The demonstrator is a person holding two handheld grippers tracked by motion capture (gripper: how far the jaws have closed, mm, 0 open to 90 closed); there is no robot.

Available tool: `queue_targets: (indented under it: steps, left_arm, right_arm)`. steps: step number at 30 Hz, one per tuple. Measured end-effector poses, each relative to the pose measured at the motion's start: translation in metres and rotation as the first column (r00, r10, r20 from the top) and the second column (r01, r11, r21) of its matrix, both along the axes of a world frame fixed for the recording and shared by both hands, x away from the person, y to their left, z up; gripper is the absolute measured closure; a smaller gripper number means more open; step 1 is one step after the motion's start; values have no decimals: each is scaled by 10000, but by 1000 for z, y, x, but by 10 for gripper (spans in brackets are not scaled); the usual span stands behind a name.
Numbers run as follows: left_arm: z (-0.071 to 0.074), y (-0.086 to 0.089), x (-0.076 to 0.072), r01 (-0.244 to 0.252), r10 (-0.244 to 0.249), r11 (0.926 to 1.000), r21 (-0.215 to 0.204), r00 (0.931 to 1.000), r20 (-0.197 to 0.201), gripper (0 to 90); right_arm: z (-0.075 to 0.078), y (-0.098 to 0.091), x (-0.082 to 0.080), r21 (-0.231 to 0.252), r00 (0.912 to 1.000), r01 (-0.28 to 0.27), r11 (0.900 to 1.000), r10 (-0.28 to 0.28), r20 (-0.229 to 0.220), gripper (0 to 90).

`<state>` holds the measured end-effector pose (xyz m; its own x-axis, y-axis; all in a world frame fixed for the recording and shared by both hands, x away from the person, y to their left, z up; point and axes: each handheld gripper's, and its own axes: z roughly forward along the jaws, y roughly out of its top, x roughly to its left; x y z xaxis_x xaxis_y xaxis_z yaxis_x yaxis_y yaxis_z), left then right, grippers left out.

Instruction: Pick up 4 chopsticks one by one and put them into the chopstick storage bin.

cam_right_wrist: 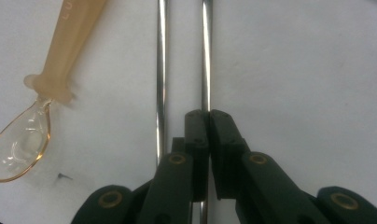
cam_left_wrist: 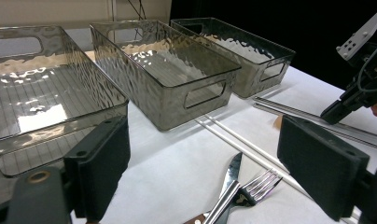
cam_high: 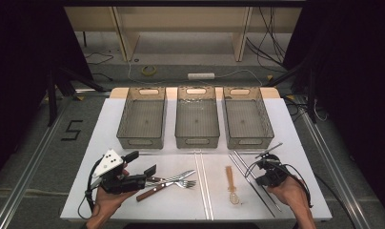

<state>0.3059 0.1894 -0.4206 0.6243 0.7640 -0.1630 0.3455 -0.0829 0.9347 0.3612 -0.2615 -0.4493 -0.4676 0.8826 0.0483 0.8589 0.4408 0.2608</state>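
metal chopstick (cam_right_wrist: 205, 51) pinched by right gripper (cam_right_wrist: 209, 114) (jaws closed).

Three clear bins (cam_high: 196, 123), two forks (cam_high: 178, 180), one knife (cam_high: 150, 191), one amber spoon (cam_high: 231, 185), two metal chopsticks (cam_high: 257, 188), two white chopsticks (cam_high: 203, 183).

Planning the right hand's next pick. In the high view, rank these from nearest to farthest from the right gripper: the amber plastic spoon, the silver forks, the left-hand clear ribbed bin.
1. Amber plastic spoon: just left of the right gripper, on the white table's right half.
2. Silver forks: further left, past the table's centre line.
3. Left-hand clear ribbed bin: far left corner of the back row.
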Motion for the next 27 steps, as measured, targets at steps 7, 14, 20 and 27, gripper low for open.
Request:
queue_targets:
  steps: [7,14,20,27]
  left_arm:
    - [0,0,0,12,-12,10000,13,10000,5,164]
    - [0,0,0,9,-9,10000,14,10000,4,164]
    - [0,0,0,14,-14,10000,16,10000,3,164]
    - [0,0,0,9,-9,10000,13,10000,-1,164]
  right_arm:
    - [4,-7,-2,62,9992,-150,9999,148,361,868]
    - [11,-13,-3,395,9975,-225,9990,198,679,869]
    - [15,-20,-5,715,9961,-139,9973,75,880,870]
    - [24,-28,-8,1036,9929,-144,9945,20,1187,870]
